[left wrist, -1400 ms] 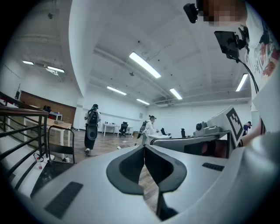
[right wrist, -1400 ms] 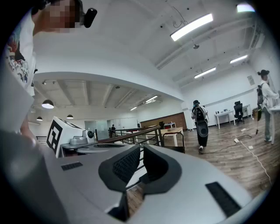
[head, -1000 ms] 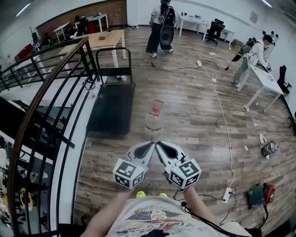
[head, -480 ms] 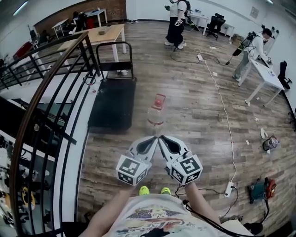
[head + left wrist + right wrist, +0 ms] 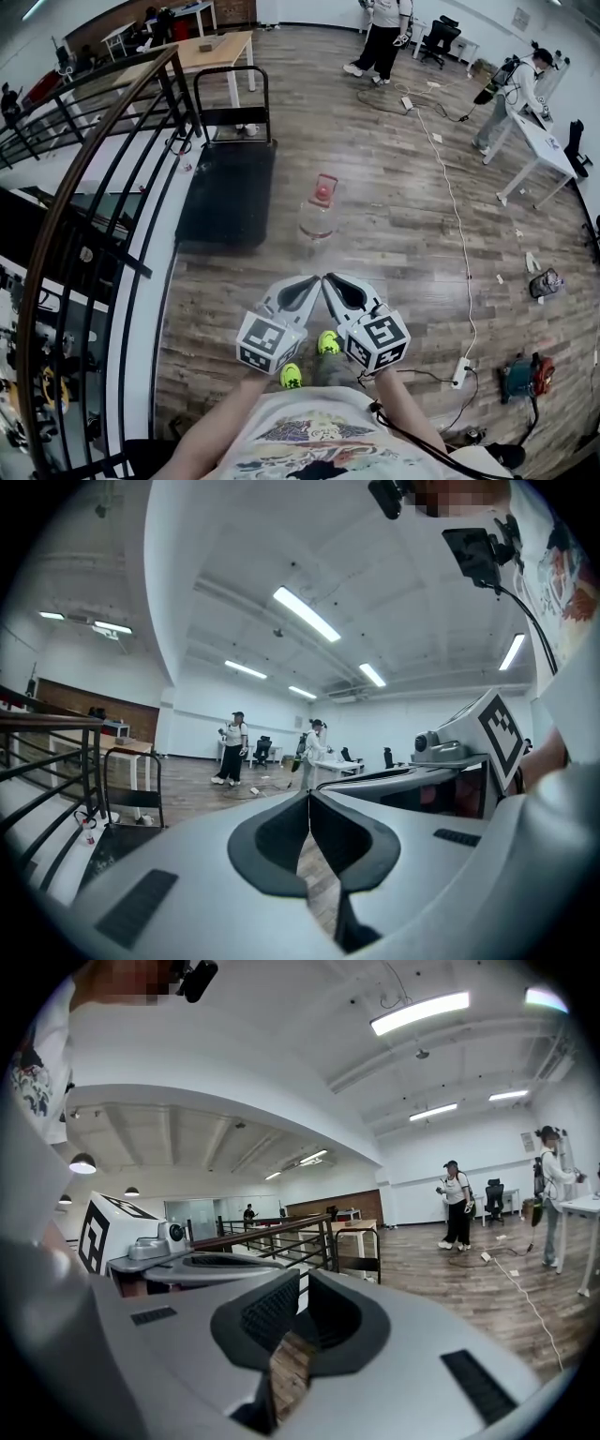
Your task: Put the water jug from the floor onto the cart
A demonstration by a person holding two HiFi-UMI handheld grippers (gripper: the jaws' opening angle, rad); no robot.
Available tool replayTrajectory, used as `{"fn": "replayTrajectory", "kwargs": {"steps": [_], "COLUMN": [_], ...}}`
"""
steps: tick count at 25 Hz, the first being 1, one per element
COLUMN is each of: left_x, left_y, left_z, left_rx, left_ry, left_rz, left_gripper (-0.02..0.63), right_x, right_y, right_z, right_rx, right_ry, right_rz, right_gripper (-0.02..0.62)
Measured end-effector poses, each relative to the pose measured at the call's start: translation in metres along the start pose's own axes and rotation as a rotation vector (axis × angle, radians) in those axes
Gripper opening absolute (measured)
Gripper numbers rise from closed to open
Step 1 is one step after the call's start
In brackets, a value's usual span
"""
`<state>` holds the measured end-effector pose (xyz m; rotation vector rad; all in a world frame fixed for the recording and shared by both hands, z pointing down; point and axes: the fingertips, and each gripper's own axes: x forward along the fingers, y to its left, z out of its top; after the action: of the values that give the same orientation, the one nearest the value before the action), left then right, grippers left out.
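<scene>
Standing upright on the wooden floor (image 5: 403, 244), the water jug (image 5: 318, 221) (clear, with a red cap) is just beside the right edge of the cart (image 5: 228, 192), not on it. The cart is a low black platform with an upright handle bar at its far end, and it lies along the black railing (image 5: 103, 159).

Both tools are held side by side on the near side of the jug, apart from it, tips almost touching each other and pointing toward it. The left gripper (image 5: 311, 281) has its jaws together, and the left gripper view shows the dark pads (image 5: 281, 841) meeting with nothing between them – only floor planks below. The right gripper (image 5: 331, 279) is likewise closed and empty in its own view.

Yellow-green shoes (image 5: 327, 342) show under the grippers. A white cable (image 5: 457, 246) runs across the floor at the right to a power strip (image 5: 459, 372). Two other people (image 5: 384, 37) stand at the far end near white tables (image 5: 542, 150).
</scene>
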<state>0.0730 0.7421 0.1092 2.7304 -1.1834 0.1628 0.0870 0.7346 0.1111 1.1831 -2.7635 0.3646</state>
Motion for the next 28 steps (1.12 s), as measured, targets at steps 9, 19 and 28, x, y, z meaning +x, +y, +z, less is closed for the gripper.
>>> {"fn": "replayTrajectory", "kwargs": {"steps": [9,19,28], "left_x": [0.041,0.118,0.188], "left_y": [0.033,0.067,0.099], "left_z": [-0.006,0.0,0.005], "left_rx": [-0.017,-0.006,0.006], "left_ry": [0.029,0.049,0.059], "left_rz": [0.025,0.063,0.104], "left_gripper": [0.012,0.012,0.012], "right_x": [0.037,0.077,0.112], "right_y": [-0.039,-0.113,-0.181], "right_z": [-0.004,0.008,0.016], "right_rx": [0.045,0.041,0.037], "right_ry": [0.014,0.028,0.043], "right_rz": [0.053,0.12,0.153], "right_gripper": [0.037,0.037,0.037]}}
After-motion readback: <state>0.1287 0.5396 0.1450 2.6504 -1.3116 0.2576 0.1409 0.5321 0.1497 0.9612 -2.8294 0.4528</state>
